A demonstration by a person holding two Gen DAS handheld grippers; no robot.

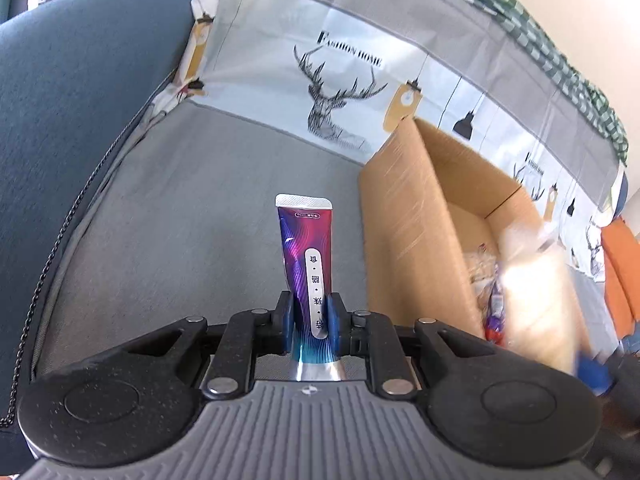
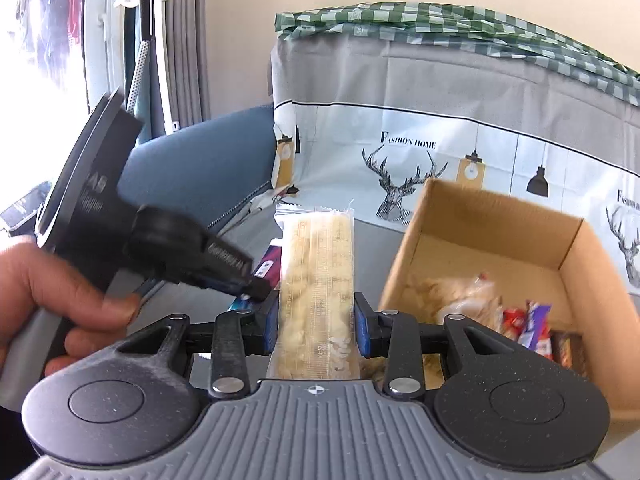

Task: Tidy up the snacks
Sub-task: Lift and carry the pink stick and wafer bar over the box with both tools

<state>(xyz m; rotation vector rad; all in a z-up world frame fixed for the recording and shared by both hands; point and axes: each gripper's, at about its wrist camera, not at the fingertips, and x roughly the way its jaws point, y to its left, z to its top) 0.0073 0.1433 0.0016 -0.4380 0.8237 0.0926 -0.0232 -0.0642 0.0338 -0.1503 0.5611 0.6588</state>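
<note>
Claws (image 1: 308,322) (image 2: 316,320) clamp purple sachet (image 1: 306,256), pale packet (image 2: 318,280); box rim (image 2: 500,204) beside

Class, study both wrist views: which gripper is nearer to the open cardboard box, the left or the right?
Right. The right gripper, shut on a clear snack pack, sits beside the cardboard box wall. The left gripper, holding a purple sachet, is farther off, on the far side of the right gripper.

Snacks in cardboard box (image 1: 404,216) blurred in left view; box's right wall (image 2: 612,280) cut by frame edge.
</note>
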